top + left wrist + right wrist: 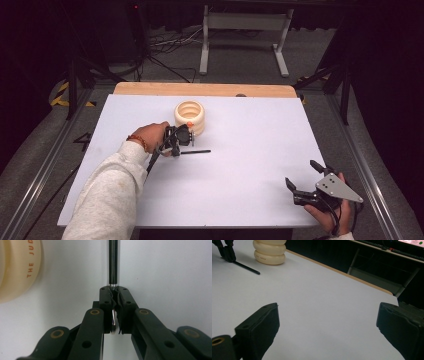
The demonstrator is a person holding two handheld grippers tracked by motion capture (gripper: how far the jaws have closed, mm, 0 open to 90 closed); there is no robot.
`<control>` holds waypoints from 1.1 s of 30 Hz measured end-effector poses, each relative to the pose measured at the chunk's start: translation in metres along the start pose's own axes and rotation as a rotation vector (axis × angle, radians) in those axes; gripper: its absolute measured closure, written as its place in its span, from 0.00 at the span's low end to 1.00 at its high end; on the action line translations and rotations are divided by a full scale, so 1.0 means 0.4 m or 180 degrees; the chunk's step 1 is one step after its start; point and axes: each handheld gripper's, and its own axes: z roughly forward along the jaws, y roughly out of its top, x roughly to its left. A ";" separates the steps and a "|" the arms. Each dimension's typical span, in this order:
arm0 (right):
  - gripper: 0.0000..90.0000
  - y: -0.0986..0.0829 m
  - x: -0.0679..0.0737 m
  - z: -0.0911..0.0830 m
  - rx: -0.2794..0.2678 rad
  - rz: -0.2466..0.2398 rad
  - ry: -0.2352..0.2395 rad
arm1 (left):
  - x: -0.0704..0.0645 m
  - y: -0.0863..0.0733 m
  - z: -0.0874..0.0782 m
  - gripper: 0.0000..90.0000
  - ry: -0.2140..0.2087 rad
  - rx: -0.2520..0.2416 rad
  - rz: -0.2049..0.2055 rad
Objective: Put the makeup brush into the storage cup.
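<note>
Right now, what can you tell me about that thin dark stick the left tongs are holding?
The stick is a slim, straight, glossy black rod, like a pen, with a silvery clip at its gripped end. It lies flat on the white table, beside the cream ribbed holder without touching it. The left tongs are shut on one end.
</note>
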 end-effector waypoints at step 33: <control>0.09 0.013 0.025 0.009 0.0031 -0.0201 -0.0124 | -0.037 -0.009 -0.095 0.94 0.0102 -0.0192 -0.0012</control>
